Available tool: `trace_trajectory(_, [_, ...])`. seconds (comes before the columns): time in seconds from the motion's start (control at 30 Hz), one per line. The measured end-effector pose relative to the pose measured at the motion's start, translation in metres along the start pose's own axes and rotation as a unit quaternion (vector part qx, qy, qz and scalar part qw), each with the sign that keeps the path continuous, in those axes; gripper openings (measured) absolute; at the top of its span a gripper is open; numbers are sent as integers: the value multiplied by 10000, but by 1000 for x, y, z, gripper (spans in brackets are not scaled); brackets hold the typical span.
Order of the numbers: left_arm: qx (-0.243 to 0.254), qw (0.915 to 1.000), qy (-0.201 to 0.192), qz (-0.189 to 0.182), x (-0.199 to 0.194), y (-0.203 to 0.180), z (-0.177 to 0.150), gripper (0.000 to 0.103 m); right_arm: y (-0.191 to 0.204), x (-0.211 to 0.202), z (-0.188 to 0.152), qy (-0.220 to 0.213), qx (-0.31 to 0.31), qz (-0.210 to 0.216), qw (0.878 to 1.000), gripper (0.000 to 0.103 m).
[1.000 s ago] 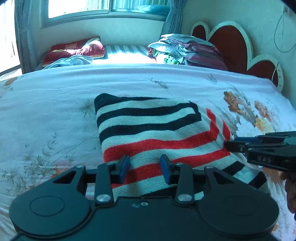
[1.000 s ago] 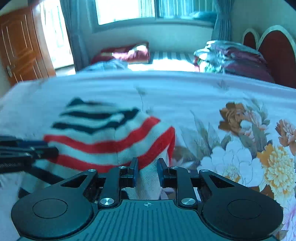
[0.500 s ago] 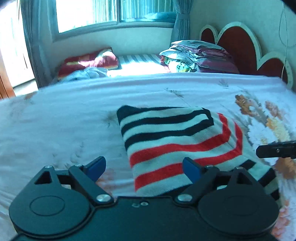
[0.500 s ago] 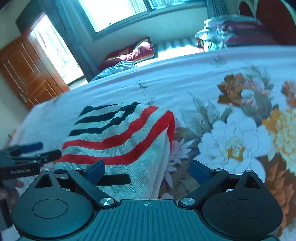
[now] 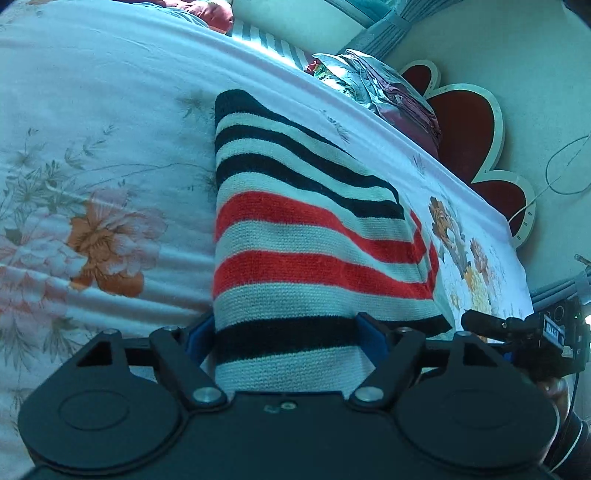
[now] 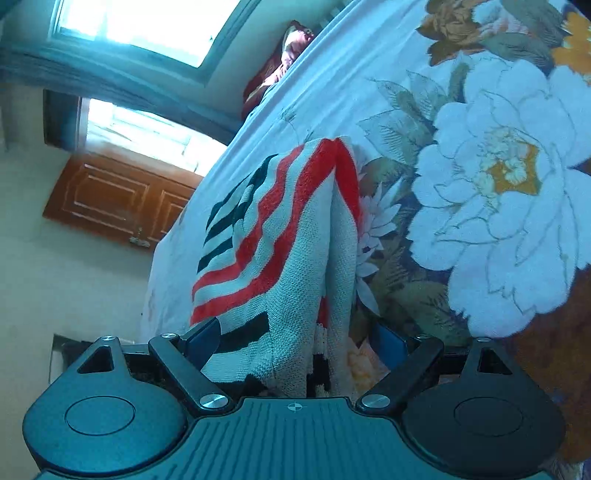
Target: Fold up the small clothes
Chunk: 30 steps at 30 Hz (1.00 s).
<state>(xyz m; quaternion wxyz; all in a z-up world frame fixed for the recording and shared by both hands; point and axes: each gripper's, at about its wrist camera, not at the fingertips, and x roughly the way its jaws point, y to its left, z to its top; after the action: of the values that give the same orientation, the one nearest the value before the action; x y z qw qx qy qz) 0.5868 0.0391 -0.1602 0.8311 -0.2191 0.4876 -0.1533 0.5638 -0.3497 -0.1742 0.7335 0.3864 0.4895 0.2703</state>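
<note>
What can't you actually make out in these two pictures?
- Left wrist view: the near end of the striped garment is hidden behind the left gripper body.
- Right wrist view: its lower folds vanish behind the right gripper.
- Both views: what kind of garment it is; it is folded.

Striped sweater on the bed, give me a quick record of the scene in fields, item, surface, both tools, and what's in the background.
item: striped sweater, folded, bands of black, white and red
surface: floral bedsheet, the sweater lies on it
left tool: left tool open, its fingers either side of the sweater's near end
right tool: right tool open, fingers astride the sweater's folded edge
background: pile of bedding by a red headboard; wooden door; window
</note>
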Motion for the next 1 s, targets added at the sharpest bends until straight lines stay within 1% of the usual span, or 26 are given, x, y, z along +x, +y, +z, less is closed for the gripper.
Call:
trace_trajectory(0.07, [23,10000,-3,41,3,-3,3,78,13,12,4,135,-382,-124,9991,86])
trace_trajectory(0.1, [-48,10000,-19,14,4,-1,4,78,20,18,4,168,-577,-246,9979,70])
trace_trajectory(0.13, [-165,9998,-50,-42,4,2,6,77,26,24,4,178,-716,-464,9962,56])
trace_trajectory(0.17, [-211,9997,-88,-74,5,4,6,76,31,29,3,160,-826,-672,9942,47])
trace_trajectory(0.2, [-95,9999,-116,-9,5,1,7,70,36,31,1,119,-905,-772,9928,40])
trace_trajectory(0.23, [137,9998,-142,56,5,-5,7,62,44,33,-3,84,-1042,-921,9902,39])
trace_trajectory(0.27, [419,9988,-188,153,2,-13,7,58,56,34,-8,9,-1322,-1099,9851,36])
trace_trajectory(0.3, [657,9973,-239,231,-2,-20,6,52,71,33,-16,-99,-1677,-1260,9777,35])
trace_trajectory(0.33, [871,9954,-302,274,-8,-26,6,49,84,32,-22,-194,-1899,-1359,9722,35])
trace_trajectory(0.43, [1297,9900,-529,185,-35,-31,9,48,127,38,-37,-402,-2333,-1410,9613,34])
trace_trajectory(0.5, [1548,9855,-633,289,-59,-24,15,48,156,49,-47,-416,-2593,-1496,9532,34])
trace_trajectory(0.57, [1646,9828,-721,435,-84,-5,22,48,182,72,-56,-426,-2733,-1455,9499,34])
trace_trajectory(0.67, [1549,9827,-791,639,-122,38,30,48,214,123,-72,-391,-2777,-1268,9515,34])
trace_trajectory(0.77, [1495,9824,-715,858,-148,79,30,48,237,175,-93,-245,-2811,-1105,9530,34])
trace_trajectory(0.83, [1441,9834,-615,921,-157,104,29,49,243,209,-107,-81,-2808,-1112,9533,34])
trace_trajectory(0.87, [1350,9852,-504,929,-157,119,28,50,244,225,-113,5,-2808,-1218,9520,34])
trace_trajectory(0.9, [1242,9867,-421,962,-154,132,26,54,240,239,-116,82,-2744,-1374,9517,34])
trace_trajectory(0.93, [1062,9886,-368,1006,-151,147,25,63,234,250,-119,124,-2662,-1599,9505,34])
trace_trajectory(0.97, [908,9909,-434,893,-151,161,22,68,227,256,-121,143,-2565,-1729,9508,34])
trace_trajectory(1.0, [810,9922,-547,776,-152,170,18,75,215,256,-119,70,-2283,-1628,9599,34])
